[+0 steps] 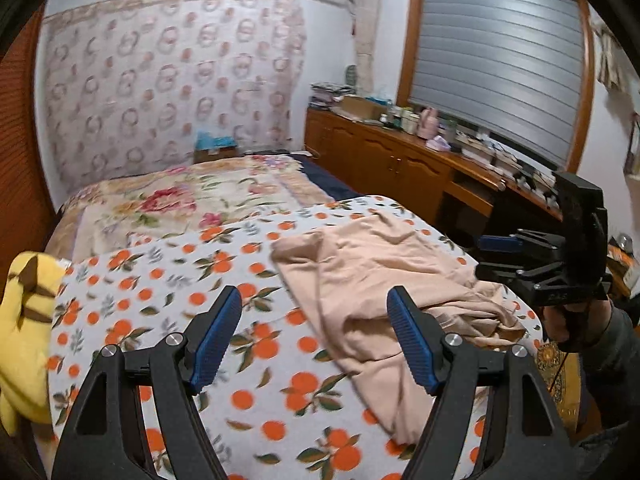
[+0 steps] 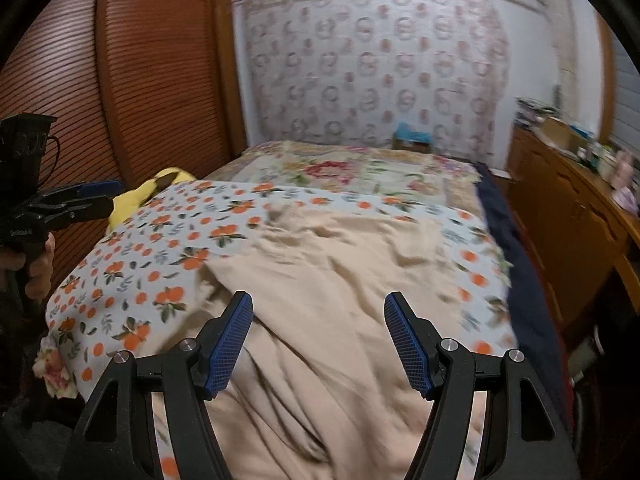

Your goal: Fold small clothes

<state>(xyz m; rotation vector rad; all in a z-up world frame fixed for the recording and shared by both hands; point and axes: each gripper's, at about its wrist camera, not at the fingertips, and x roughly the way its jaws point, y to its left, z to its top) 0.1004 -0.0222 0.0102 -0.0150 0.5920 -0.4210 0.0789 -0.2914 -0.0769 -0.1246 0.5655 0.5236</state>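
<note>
A beige garment (image 1: 372,292) lies crumpled on the orange-print blanket (image 1: 180,292) at the near end of the bed. My left gripper (image 1: 314,300) is open and empty, held above the blanket just left of the garment. My right gripper (image 2: 318,306) is open and empty, held above the near part of the same garment (image 2: 332,280), which spreads wide below it. The right gripper also shows in the left wrist view (image 1: 500,246) at the garment's right edge. The left gripper shows in the right wrist view (image 2: 96,194) at the far left.
A yellow plush toy (image 1: 24,320) lies at the bed's left edge. A floral bedspread (image 1: 180,200) covers the far part of the bed. A wooden sideboard (image 1: 400,160) with clutter runs along the right. A wooden slatted wardrobe (image 2: 120,80) stands on the left.
</note>
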